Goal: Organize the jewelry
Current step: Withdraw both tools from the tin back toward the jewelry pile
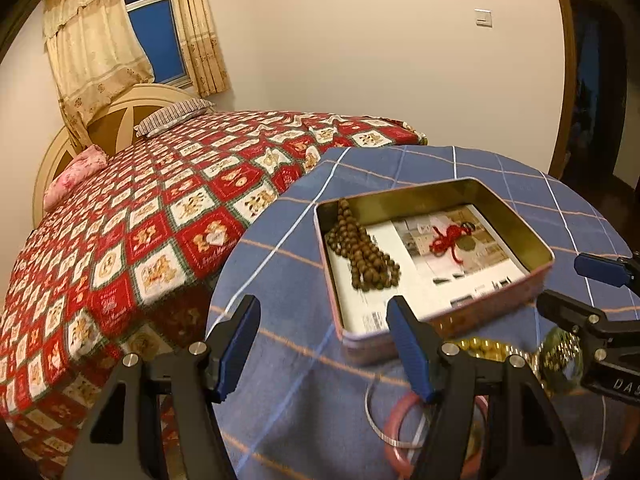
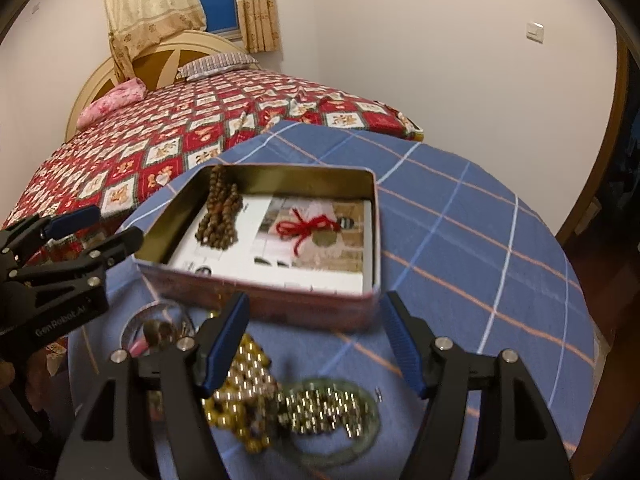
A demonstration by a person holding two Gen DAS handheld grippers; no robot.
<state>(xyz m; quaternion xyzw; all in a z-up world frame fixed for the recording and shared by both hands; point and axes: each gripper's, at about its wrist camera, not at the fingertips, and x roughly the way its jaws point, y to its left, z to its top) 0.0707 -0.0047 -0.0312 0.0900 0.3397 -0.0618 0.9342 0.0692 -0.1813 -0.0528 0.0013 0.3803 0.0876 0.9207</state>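
Left wrist view: bed [image 1: 160, 208] with red patchwork quilt fills 9 to 11 o'clock, curtained window [image 1: 154, 32] at 11. Round table [image 1: 400, 360] under blue checked cloth takes the lower right. Open tin [image 1: 536, 236] sits on it at centre, paper sheet lining the bottom; brown bead string [image 1: 362, 252] lies inside at its left end, partly draped on the wall, red cord with a pendant [image 1: 448, 238] near the middle. Left gripper [image 1: 324, 348] jaws wide, nothing between the pads, hovering before the tin's near wall. Right finger blocks part of a pink bangle [image 1: 396, 420] and a thin silver bangle [image 1: 374, 420] at 5 o'clock. Right gripper [image 1: 560, 284] enters at 3 o'clock, half cut off.

Right wrist view: right gripper [image 2: 316, 344] jaws also wide apart, empty, over loose jewelry at 6 o'clock: gold beads [image 2: 244, 380], green bangle [image 2: 340, 452] around a blurred metallic bead bracelet [image 2: 320, 408]. Blur hides detail. Small items under the left finger, hard to tell.
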